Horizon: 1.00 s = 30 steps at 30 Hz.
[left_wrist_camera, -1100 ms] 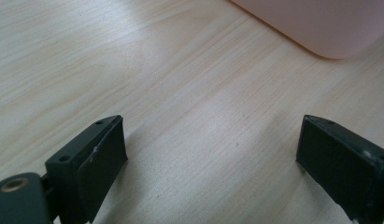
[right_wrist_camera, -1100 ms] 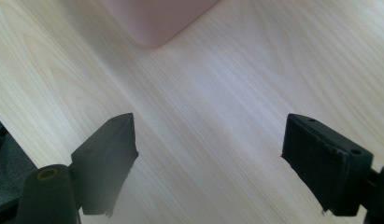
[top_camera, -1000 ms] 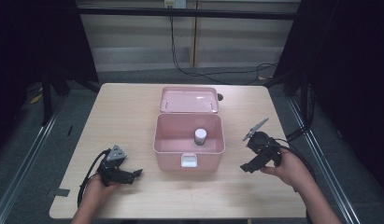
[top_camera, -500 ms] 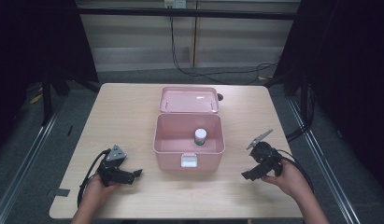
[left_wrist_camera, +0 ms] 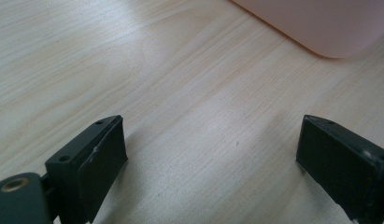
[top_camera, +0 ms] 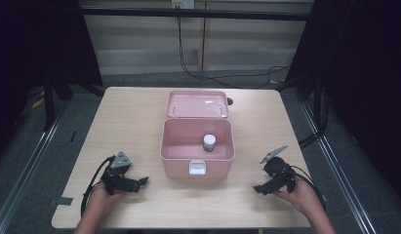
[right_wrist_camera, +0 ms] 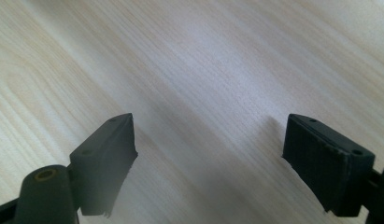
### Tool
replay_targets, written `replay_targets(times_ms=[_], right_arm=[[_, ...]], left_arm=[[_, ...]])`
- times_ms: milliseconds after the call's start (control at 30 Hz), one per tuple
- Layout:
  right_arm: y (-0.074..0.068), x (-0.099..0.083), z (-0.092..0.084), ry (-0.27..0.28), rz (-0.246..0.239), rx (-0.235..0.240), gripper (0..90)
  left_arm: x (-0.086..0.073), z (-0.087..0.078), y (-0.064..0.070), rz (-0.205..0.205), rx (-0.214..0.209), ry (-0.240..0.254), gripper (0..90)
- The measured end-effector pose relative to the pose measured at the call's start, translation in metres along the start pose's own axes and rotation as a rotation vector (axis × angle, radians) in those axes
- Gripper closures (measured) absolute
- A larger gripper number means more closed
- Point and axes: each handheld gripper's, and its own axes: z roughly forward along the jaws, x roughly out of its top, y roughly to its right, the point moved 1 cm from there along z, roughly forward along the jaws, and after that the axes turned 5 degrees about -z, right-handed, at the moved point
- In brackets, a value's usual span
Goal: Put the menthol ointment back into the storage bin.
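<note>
A pink box (top_camera: 196, 148) stands open at the table's middle, its lid (top_camera: 197, 104) laid back behind it. Inside, near the back right, stands a small jar with a white cap (top_camera: 209, 142). My left gripper (top_camera: 138, 182) rests on the table left of the box, open and empty; the box's rounded corner (left_wrist_camera: 330, 28) shows past its jaws. My right gripper (top_camera: 259, 188) is low over the table to the right of the box, also open with nothing between its jaws, above bare wood (right_wrist_camera: 203, 93).
The light wooden table (top_camera: 130, 122) has a white latch (top_camera: 197, 167) on the box's front facing me. Black cables (top_camera: 212, 78) lie on the floor behind the table. Metal rails (top_camera: 32, 156) run along both sides.
My right gripper has drawn back from beside the box toward the table's front right and sunk lower. The left gripper has stayed put.
</note>
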Motion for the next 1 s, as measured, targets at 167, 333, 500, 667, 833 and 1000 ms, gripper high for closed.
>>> replay_targets(times_ms=[167, 333, 500, 667, 833, 1000], right_arm=[[0.0, -0.006, 0.004, 0.017, -0.002, -0.01, 16.4], [-0.001, -0.011, 0.007, 0.052, -0.022, -0.032, 14.9], [-0.002, -0.016, 0.01, 0.115, -0.036, -0.041, 11.6], [-0.002, -0.024, 0.014, 0.211, -0.029, -0.055, 8.7], [-0.002, -0.03, 0.017, 0.301, -0.027, -0.062, 8.1], [-0.001, -0.036, 0.02, 0.365, -0.045, -0.054, 8.2]], left_arm=[[0.0, 0.0, 0.0, 0.003, 0.003, 0.0, 7.9], [0.0, 0.0, 0.0, 0.003, 0.003, 0.0, 7.9], [0.0, 0.0, 0.0, -0.002, 0.001, 0.001, 7.9], [0.0, 0.0, 0.0, -0.002, 0.002, 0.002, 7.9], [0.0, 0.0, 0.0, 0.003, 0.003, 0.001, 7.9], [-0.001, -0.001, 0.0, 0.0, 0.002, -0.001, 7.9]])
